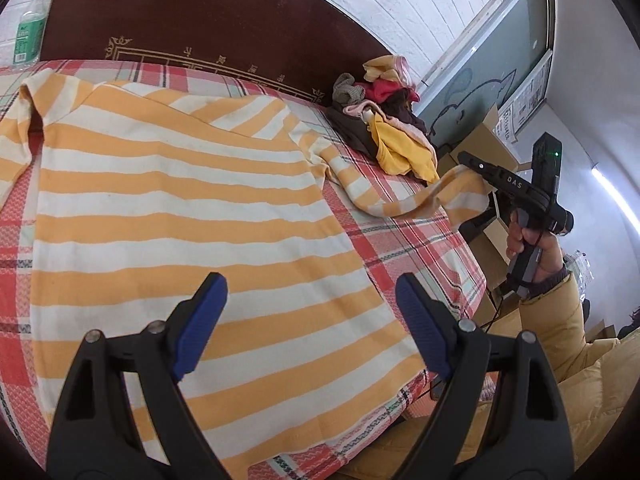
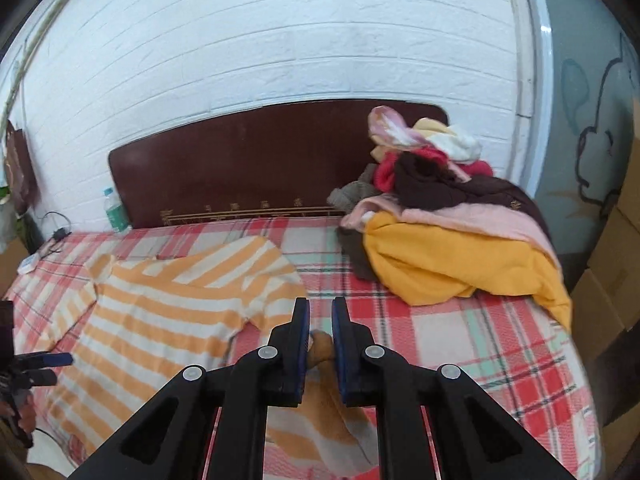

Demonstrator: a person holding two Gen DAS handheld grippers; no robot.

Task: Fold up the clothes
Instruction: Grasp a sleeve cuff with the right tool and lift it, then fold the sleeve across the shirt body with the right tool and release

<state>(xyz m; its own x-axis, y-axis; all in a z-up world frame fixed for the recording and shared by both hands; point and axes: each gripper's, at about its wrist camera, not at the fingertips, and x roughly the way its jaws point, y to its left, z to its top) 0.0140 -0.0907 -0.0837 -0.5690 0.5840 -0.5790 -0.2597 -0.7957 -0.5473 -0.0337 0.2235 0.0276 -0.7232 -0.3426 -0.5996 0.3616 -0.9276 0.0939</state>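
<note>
Sleeve (image 1: 420, 200) pinched in R gripper (image 2: 320, 320) near clothes pile (image 2: 452, 236); L gripper (image 1: 308, 308) wide open, empty, over shirt (image 1: 180, 208). Risk: sleeve slips, shallow bite.

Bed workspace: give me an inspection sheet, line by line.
Surface: bed with red plaid sheet, dark headboard behind.
Job's things: striped shirt spread flat; one sleeve lifted off the bed's edge.
Clutter: clothes pile by the headboard; water bottle at the far corner.
Grippers: left gripper jaws wide apart above the shirt; right gripper jaws closed on the sleeve.
Cables: black cable near the bottle.
Surroundings: white brick wall, cardboard boxes.
</note>
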